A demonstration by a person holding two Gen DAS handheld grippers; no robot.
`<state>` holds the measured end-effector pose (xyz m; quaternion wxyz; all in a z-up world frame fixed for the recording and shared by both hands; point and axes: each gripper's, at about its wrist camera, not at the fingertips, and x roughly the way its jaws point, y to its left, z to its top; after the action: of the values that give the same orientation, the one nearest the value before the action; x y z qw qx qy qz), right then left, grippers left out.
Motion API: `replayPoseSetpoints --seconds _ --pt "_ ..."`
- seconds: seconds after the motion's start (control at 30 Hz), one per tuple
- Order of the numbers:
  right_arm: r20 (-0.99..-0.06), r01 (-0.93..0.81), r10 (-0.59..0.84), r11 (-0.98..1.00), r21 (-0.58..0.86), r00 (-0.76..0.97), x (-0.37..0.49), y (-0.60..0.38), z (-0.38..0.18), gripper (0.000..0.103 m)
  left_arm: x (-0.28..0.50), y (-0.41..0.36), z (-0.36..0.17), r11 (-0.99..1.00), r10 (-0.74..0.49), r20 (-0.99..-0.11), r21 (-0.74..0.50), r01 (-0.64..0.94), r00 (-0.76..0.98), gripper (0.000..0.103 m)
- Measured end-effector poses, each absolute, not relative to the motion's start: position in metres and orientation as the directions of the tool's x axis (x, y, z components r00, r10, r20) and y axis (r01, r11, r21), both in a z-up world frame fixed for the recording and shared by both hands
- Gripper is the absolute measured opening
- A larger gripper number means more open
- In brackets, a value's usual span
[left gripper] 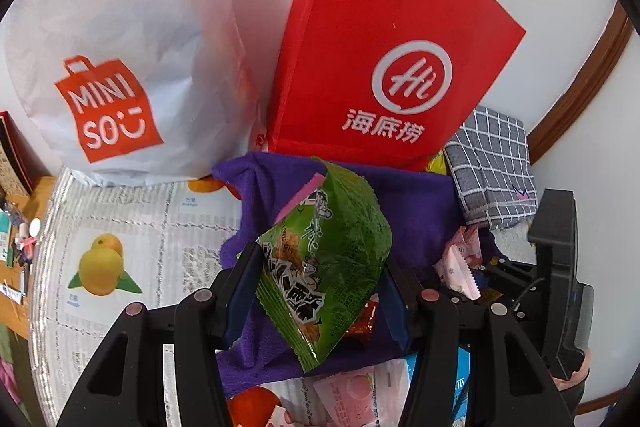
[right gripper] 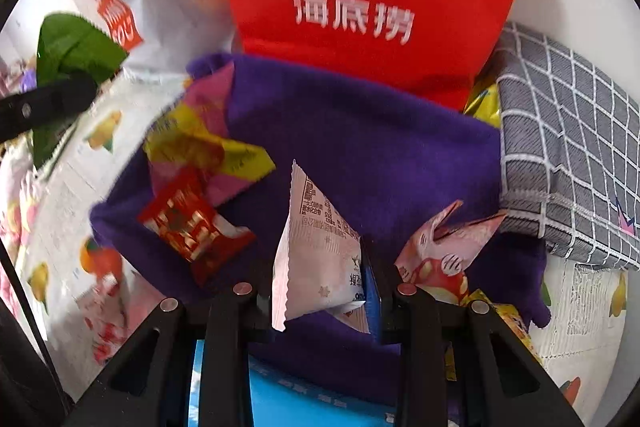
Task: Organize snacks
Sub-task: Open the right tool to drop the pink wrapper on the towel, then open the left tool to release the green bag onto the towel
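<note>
While both tongs carry packets, sorting midway: left tongs (left gripper: 316,287) clamped on green snack bag (left gripper: 326,263), right tongs (right gripper: 320,279) on white sachet (right gripper: 316,251). Red packet (right gripper: 196,227), pink packet (right gripper: 444,251) left on purple cloth (right gripper: 360,131) ahead of right tongs; red bag (left gripper: 384,47) beyond.

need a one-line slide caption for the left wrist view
Left gripper clamps a green snack packet above the purple cloth, facing the white Miniso bag and red Haidilao bag.
</note>
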<state>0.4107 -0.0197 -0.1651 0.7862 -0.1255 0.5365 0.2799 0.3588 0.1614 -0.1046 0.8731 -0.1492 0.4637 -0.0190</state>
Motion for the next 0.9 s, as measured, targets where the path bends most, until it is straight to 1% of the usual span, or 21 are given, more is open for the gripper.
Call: replayPoseSetpoints --seconds 0.1,0.3,0.37,0.47,0.57,0.77,0.9 --pt "-0.923 -0.579 0.285 0.810 0.089 0.258 0.411 -0.021 -0.171 0.033 0.361 0.157 -0.107 0.955 -0.178 -0.808 -0.279 -0.097 0.562 0.053" --pt "-0.926 -0.578 0.266 0.813 0.067 0.267 0.411 -0.021 -0.171 0.047 0.366 0.146 -0.115 0.957 -0.195 -0.823 -0.278 -0.080 0.534 0.053" --pt "-0.921 -0.571 0.266 0.819 0.061 0.283 0.411 -0.025 -0.165 0.047 0.367 0.142 -0.118 0.958 -0.200 -0.827 -0.277 -0.072 0.526 0.053" --pt "-0.909 -0.574 0.303 0.813 0.091 0.285 0.408 -0.034 -0.150 0.047 0.369 0.136 -0.122 0.956 -0.220 -0.828 -0.289 -0.056 0.515 0.053" --pt "-0.896 -0.568 0.320 0.817 0.095 0.309 0.406 -0.045 -0.132 0.050 0.371 0.127 -0.127 0.957 -0.225 -0.835 -0.287 -0.050 0.502 0.053" --pt "-0.844 -0.545 0.336 0.836 0.063 0.418 0.402 -0.079 -0.086 0.050 0.377 0.102 -0.136 0.963 -0.225 -0.846 -0.270 -0.024 0.483 0.053" --pt "-0.808 -0.528 0.358 0.846 0.069 0.468 0.403 -0.090 -0.066 0.050 0.388 0.085 -0.139 0.965 -0.223 -0.854 -0.261 -0.017 0.471 0.054"
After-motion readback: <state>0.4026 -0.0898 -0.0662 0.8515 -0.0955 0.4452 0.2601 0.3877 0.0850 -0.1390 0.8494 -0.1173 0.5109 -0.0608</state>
